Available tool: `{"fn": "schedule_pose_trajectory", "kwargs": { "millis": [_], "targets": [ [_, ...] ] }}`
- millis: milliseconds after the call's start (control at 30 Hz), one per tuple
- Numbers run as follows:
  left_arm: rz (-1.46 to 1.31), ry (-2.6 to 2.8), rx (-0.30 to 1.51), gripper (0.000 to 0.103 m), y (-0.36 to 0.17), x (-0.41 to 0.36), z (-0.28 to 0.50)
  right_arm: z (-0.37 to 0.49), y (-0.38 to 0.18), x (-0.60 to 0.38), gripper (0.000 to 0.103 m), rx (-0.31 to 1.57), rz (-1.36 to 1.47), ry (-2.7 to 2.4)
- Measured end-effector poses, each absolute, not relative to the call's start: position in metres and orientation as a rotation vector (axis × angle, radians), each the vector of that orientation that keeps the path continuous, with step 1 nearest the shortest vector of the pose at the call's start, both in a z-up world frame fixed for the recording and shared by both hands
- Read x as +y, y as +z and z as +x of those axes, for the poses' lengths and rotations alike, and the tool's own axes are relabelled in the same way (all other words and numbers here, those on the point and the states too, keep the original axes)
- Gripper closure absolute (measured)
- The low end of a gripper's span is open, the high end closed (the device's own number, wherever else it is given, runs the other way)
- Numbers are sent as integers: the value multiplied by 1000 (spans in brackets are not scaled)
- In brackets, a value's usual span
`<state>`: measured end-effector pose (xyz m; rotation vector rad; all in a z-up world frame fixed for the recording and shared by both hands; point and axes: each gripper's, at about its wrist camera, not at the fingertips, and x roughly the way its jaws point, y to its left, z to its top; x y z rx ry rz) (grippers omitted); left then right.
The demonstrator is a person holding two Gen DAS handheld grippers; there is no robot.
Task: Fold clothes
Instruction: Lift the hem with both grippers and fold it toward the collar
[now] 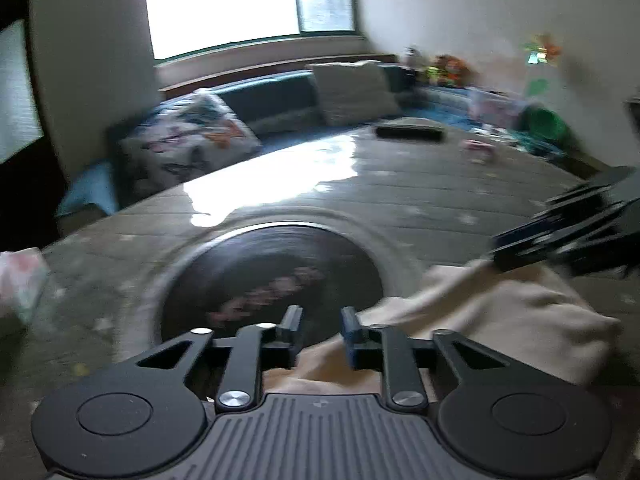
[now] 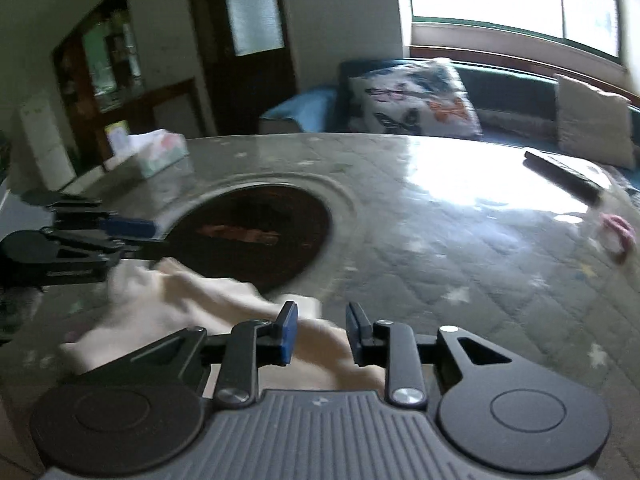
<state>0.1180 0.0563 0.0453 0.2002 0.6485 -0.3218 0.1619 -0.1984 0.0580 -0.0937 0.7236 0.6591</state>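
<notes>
Fold just laid: both the left gripper and right gripper fingers released over cream garment on bench; regrasp next.

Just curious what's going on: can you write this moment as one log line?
step: fold clothes | left gripper: open, over cream cloth | right gripper: open, over cloth | cloth: on table

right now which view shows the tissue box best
The right wrist view: the tissue box sits whole on the table's far left edge, blurred but with its top and side visible. The left wrist view catches only part of it, cut off at the left edge of the frame and more smeared.
</notes>
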Motion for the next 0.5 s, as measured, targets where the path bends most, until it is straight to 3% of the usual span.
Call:
{"fn": "schedule_pose_trajectory", "kwargs": {
  "millis": [500],
  "targets": [
    [210, -365, 750, 84, 9, 18, 148, 167, 35, -170, 86, 737, -158, 658]
  ]
}}
